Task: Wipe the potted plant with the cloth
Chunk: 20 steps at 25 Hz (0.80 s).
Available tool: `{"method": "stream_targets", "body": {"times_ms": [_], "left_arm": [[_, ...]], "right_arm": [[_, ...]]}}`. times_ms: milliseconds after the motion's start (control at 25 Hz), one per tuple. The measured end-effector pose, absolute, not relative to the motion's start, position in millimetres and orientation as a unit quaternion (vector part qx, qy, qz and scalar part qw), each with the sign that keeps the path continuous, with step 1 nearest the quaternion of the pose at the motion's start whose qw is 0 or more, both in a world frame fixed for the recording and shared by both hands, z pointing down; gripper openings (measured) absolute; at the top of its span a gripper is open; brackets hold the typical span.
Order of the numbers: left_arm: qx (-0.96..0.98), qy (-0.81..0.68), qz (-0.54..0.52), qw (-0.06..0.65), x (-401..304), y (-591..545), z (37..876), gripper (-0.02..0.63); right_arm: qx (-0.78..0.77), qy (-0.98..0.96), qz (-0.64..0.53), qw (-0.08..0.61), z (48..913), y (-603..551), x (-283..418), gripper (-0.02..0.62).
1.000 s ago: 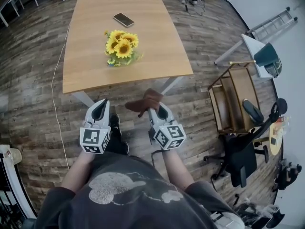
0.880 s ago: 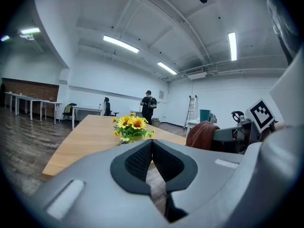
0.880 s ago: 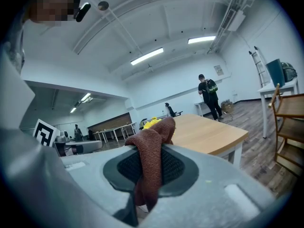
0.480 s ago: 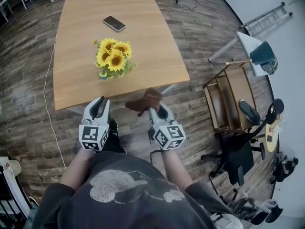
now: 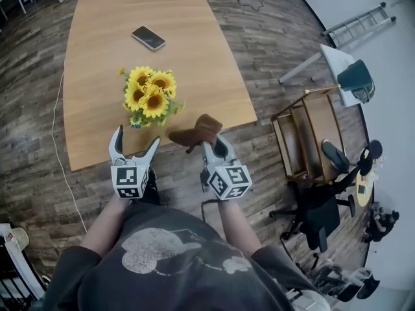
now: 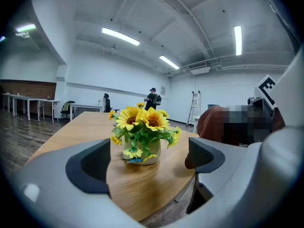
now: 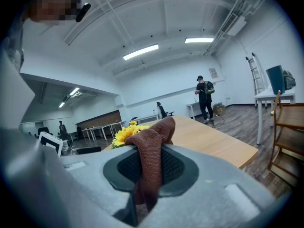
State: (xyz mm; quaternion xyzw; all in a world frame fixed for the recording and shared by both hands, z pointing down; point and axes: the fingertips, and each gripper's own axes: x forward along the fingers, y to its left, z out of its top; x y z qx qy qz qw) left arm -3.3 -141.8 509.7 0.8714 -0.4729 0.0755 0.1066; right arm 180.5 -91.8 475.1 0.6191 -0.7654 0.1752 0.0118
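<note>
A pot of yellow sunflowers stands near the front edge of a long wooden table; in the left gripper view the sunflower pot sits straight ahead. My left gripper is at the table's front edge just short of the pot, its jaws opening with nothing between them. My right gripper is shut on a brown cloth, which bunches up over the table's front edge to the right of the flowers. The cloth is pinched between the pads in the right gripper view.
A phone lies on the table beyond the flowers. To the right stand a wooden shelf cart, a black office chair and a ladder. People stand at the far end of the room.
Both grippers have moved forward to the table's front edge, toward the flowers. The left gripper's jaws, shut before, now stand wide apart. The cloth stays in the right gripper.
</note>
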Motion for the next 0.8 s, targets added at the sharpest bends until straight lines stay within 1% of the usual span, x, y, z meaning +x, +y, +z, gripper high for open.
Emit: {"method": "stream_targets", "body": {"times_ms": [40, 80, 320, 560, 800], "left_arm": [[0.871, -0.471, 0.081, 0.109, -1, -147, 515, 0.551], [0.872, -0.469, 0.088, 0.112, 2, -152, 520, 0.565], [0.869, -0.462, 0.117, 0.134, 15, -176, 546, 0.62], [0.872, -0.453, 0.133, 0.128, 24, -200, 559, 0.63], [0.882, -0.427, 0.159, 0.123, 34, -211, 570, 0.63]], "right_arm": [[0.622, -0.763, 0.176, 0.014, 476, -95, 183, 0.049], [0.626, -0.76, 0.177, 0.017, 477, -99, 185, 0.049], [0.642, -0.745, 0.179, 0.027, 478, -115, 202, 0.049], [0.656, -0.731, 0.186, 0.031, 486, -131, 210, 0.049], [0.662, -0.722, 0.188, 0.075, 501, -146, 220, 0.049]]}}
